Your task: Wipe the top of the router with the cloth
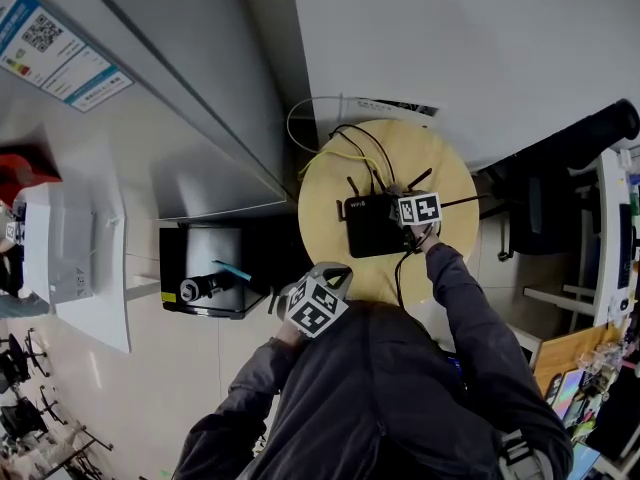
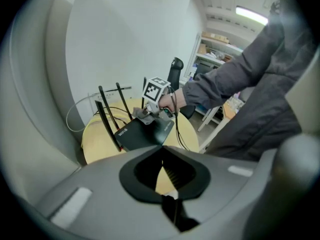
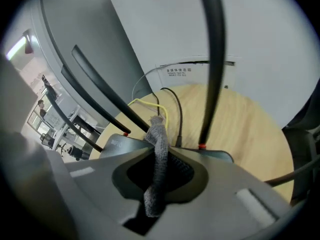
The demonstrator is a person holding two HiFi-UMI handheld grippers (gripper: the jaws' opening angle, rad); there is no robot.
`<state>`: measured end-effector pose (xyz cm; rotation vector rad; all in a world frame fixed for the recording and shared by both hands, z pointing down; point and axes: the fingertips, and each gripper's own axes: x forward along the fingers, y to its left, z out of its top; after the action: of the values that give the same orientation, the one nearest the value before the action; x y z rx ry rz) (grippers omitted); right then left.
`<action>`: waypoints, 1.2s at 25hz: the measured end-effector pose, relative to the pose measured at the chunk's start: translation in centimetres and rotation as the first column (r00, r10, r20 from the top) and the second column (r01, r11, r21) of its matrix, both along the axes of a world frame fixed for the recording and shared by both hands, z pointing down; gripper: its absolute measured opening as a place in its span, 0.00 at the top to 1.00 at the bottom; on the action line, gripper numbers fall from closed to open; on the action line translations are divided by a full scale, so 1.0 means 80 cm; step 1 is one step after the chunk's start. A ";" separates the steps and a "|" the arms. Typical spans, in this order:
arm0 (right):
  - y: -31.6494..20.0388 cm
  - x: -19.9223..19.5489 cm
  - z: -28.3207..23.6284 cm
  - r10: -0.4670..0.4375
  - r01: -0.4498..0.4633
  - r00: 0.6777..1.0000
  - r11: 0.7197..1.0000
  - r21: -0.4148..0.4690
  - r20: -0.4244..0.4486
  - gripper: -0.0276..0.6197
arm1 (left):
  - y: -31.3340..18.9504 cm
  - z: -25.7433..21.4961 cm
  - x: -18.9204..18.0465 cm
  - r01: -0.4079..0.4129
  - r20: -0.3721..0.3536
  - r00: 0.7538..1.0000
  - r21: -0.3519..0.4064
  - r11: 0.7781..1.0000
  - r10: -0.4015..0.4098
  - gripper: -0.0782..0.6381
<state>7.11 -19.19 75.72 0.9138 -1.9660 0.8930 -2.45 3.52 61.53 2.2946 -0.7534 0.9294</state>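
Router [image 1: 372, 226] sat black and flat near the middle of a round wooden table [image 1: 450, 173], a little above the centre of the head view, with its thin black aerials [image 3: 212, 59] sticking up along the far edge. The right gripper [image 1: 412, 218] was at the router's right end, its jaws closed on a twisted grey cloth [image 3: 159, 149] that poked out past the tips and lay on the router's top. In the right gripper view one aerial crossed straight in front of it and two more slanted across to the left.

The left gripper [image 1: 330, 280] hung low at the near edge of the table, apart from the router, jaws closed together with nothing between them.

Black cables [image 1: 355, 143] and a yellow one [image 3: 150, 104] ran from the back of the router over the table's far side, and another black lead came off its near edge towards the person's sleeve [image 1: 470, 298].

A white wall stood just behind the table, a grey slanted panel [image 1: 180, 88] filled the upper left, and a dark chair [image 1: 545, 198] stood at the right. Left of the table was an open black box [image 1: 175, 243]; inside lay a dark tube-like thing [image 1: 200, 288] and a teal strip [image 1: 232, 270], neither of which I could identify.
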 end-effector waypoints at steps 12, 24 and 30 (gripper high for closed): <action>-0.022 0.090 0.000 0.093 -0.091 0.994 0.995 0.036 -0.061 0.91 | 0.006 0.002 0.014 -0.012 0.012 1.000 -0.011 1.000 0.012 0.89; 0.009 0.026 -0.026 0.111 -0.115 0.987 0.993 0.029 0.117 0.91 | 0.017 0.005 0.012 -0.021 0.018 1.000 -0.023 1.000 0.022 0.89; 0.071 -0.079 -0.032 -0.030 0.029 0.984 1.000 0.010 0.174 0.91 | 0.023 0.004 0.011 -0.043 0.018 0.999 -0.013 0.999 0.043 0.89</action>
<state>0.78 -13.54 73.15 0.8325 -2.1274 0.9774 -1.61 5.33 61.87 2.3026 -0.7071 0.9732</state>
